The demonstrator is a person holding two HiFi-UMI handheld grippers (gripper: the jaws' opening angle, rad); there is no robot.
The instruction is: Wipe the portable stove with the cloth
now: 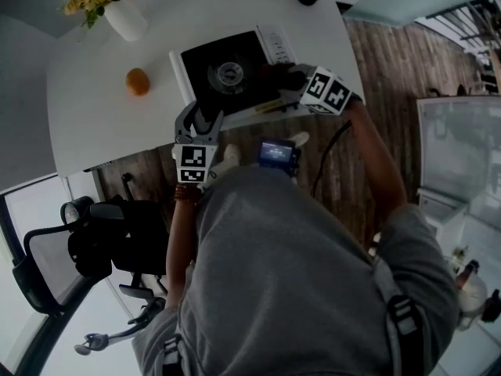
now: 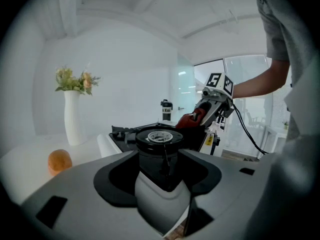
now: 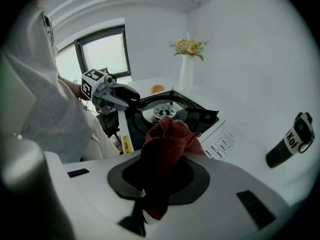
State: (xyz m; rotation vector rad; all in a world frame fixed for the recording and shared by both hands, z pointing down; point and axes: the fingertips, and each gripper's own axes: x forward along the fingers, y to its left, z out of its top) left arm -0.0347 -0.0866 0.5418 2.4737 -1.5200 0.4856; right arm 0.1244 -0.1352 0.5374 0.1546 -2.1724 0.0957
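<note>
You're mid-wipe: your right gripper (image 1: pixel 280 77) clenches the cloth (image 3: pixel 167 139) at the stove's (image 1: pixel 200 63) right side, while your left gripper (image 1: pixel 202 121) clamps its front edge. Next, sweep across the burner (image 1: pixel 229 74).

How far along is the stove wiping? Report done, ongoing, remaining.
Done: the cloth is clamped in the right gripper, and the left gripper appears to brace the portable stove at its near corner. In hand: the cloth sits at the black top's right side in the head view. Left: the rest of the top; how much is already clean cannot be told.
</note>
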